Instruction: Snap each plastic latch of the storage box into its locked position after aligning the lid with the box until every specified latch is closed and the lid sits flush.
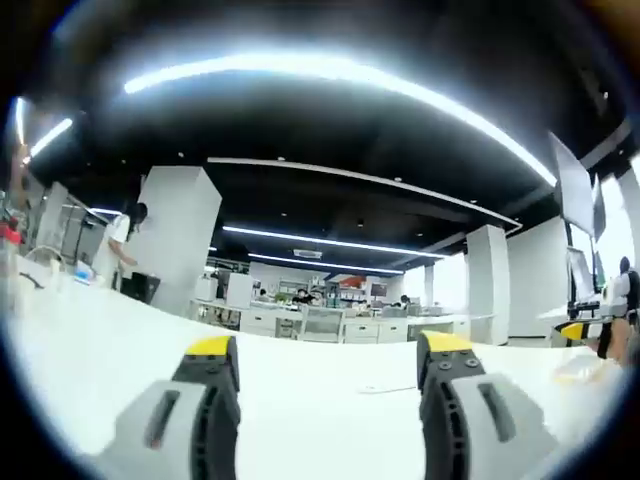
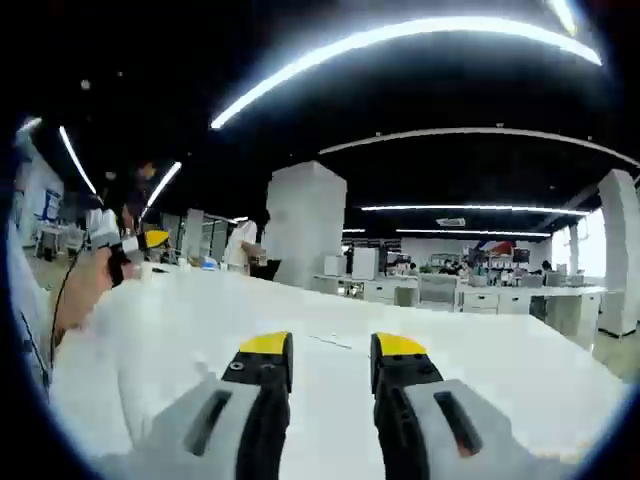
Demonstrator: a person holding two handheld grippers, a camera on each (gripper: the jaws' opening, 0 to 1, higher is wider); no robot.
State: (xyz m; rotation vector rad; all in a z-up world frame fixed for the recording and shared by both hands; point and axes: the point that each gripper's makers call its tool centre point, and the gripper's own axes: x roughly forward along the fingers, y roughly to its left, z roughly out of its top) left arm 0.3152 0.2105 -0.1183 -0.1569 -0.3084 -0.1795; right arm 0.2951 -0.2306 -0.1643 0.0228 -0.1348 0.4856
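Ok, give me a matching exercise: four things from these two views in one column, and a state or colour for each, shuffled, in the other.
1. left gripper
2. right gripper
3. table
4. ceiling light strip

A. white and flat
B. glowing, curving overhead
C. open wide
D. open, but with a narrow gap

Pairs: 1-C, 2-D, 3-A, 4-B

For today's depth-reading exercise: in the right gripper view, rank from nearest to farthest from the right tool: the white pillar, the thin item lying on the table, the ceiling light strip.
1. Thin item, on the white table, just ahead of the right tool.
2. White pillar, beyond the table's far edge, left of centre.
3. Ceiling light strip, high overhead; its distance is hard to judge against the pillar's.
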